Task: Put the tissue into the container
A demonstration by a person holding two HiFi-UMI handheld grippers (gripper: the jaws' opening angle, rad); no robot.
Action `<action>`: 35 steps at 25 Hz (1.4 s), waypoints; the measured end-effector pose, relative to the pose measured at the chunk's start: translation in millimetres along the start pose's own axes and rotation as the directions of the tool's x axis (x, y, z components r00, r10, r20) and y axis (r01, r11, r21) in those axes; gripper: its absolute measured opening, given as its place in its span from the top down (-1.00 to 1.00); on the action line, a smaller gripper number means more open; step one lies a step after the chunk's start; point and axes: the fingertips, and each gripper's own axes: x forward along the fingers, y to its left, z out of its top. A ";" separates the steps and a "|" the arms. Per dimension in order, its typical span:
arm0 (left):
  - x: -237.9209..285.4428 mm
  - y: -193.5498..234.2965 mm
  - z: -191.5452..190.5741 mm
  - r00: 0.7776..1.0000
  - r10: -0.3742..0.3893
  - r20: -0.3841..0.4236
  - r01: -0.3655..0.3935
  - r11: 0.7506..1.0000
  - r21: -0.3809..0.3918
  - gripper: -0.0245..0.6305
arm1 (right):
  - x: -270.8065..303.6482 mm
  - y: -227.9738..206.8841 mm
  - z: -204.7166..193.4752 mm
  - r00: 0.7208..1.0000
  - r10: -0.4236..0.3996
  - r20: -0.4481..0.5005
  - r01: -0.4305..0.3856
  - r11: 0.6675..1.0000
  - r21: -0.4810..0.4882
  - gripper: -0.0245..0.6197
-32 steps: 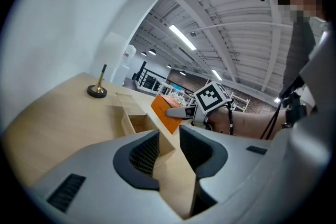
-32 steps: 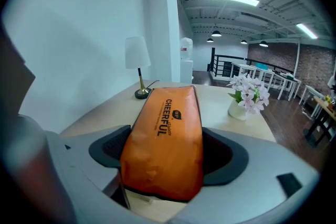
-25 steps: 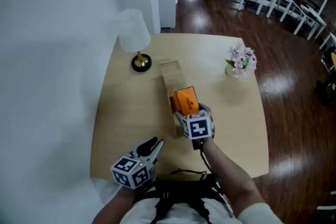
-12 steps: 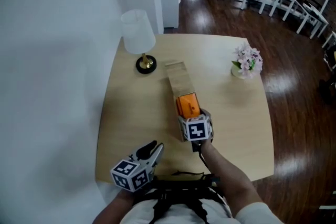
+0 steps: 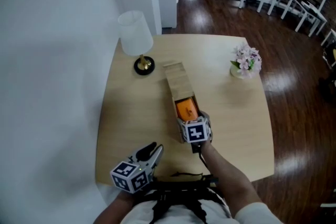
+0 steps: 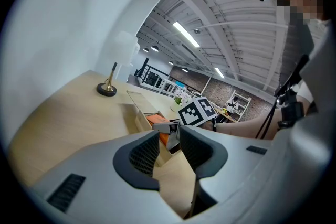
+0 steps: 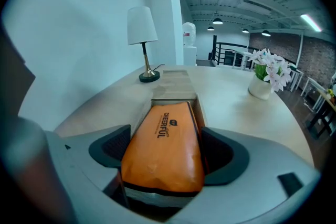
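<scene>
Since a second before, the right tool [image 5: 189,119] had sunk with the orange tissue pack [image 5: 186,108], so the pack now sat down in the near, open end of the long wooden container [image 5: 177,78] at the middle of the table [image 5: 226,113]. Its jaws stood wide and clamped on the pack's two sides, just below the centre of the head view. At the lower left the left tool [image 5: 153,152] hovered over the table's near edge, its jaws slightly apart with nothing between them, well apart from the container.
</scene>
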 end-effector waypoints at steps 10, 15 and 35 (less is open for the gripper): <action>2.6 -9.0 -2.8 1.000 -0.006 -0.003 0.006 1.000 0.005 0.56 | -4.8 2.3 1.8 0.999 0.035 0.025 -0.035 0.999 0.014 -0.45; 2.0 -13.3 -1.4 1.000 -0.007 -0.003 0.007 1.000 0.018 0.56 | -11.3 2.1 8.9 0.997 0.058 0.047 -0.059 0.998 0.027 -0.45; 12.6 -45.7 36.9 0.993 -0.067 0.101 0.061 0.996 0.060 0.60 | -98.8 -54.6 51.6 0.975 -0.002 0.221 0.007 1.000 -0.020 -0.40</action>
